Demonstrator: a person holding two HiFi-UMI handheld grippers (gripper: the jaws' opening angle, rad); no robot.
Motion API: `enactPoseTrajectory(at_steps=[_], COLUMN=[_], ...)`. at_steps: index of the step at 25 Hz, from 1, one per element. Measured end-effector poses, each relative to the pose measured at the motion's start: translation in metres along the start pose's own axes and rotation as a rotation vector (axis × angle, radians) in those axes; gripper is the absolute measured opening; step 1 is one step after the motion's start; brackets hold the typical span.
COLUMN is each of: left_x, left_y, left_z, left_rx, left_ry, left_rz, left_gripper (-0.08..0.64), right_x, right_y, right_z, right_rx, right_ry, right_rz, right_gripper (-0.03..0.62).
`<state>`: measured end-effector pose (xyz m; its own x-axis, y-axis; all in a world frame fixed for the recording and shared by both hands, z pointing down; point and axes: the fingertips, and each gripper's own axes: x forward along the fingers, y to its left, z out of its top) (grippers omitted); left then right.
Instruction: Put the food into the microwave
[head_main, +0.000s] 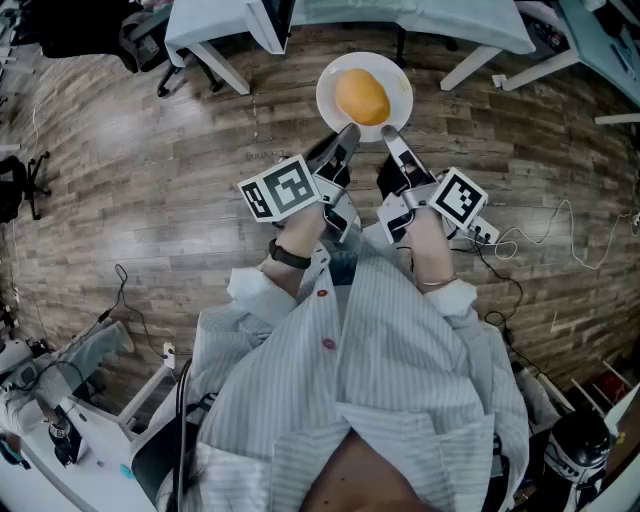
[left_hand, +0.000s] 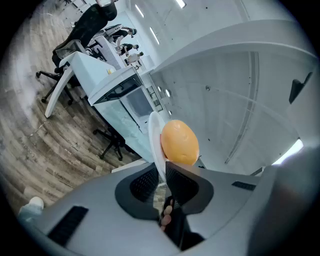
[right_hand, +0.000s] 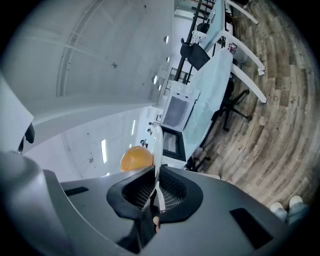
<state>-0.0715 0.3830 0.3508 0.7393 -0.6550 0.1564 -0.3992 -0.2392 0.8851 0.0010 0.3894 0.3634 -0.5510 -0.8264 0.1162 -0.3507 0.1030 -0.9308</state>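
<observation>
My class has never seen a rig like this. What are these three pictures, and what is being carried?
No robot here: a person holds a hand-held gripper in each hand. The head view comes from a camera on the person's head, looking down at a wooden floor. The other two come from cameras on the left hand-held gripper and the right hand-held gripper, looking along their jaws. Both are shut on the rim of a white plate, held above the floor. On it lies a round orange piece of food.
</observation>
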Motion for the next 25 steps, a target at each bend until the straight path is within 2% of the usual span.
enactPoseTrajectory(at_steps=[21,25], left_x=[0.010,0.028], left_y=[0.015,0.013], left_z=[-0.015,-0.016], left_rx=[-0.024,-0.018], left_ry=[0.022,0.021], left_rz=[-0.001,-0.004], left_gripper=[0.043,0.043], right_x=[-0.004,-0.005], right_y=[-0.022,-0.030], right_z=[-0.001,0.015], right_rx=[0.026,0.017], right_ry=[0.000,-0.002], right_rz=[-0.020,-0.023], right_gripper=[0.041,0.041])
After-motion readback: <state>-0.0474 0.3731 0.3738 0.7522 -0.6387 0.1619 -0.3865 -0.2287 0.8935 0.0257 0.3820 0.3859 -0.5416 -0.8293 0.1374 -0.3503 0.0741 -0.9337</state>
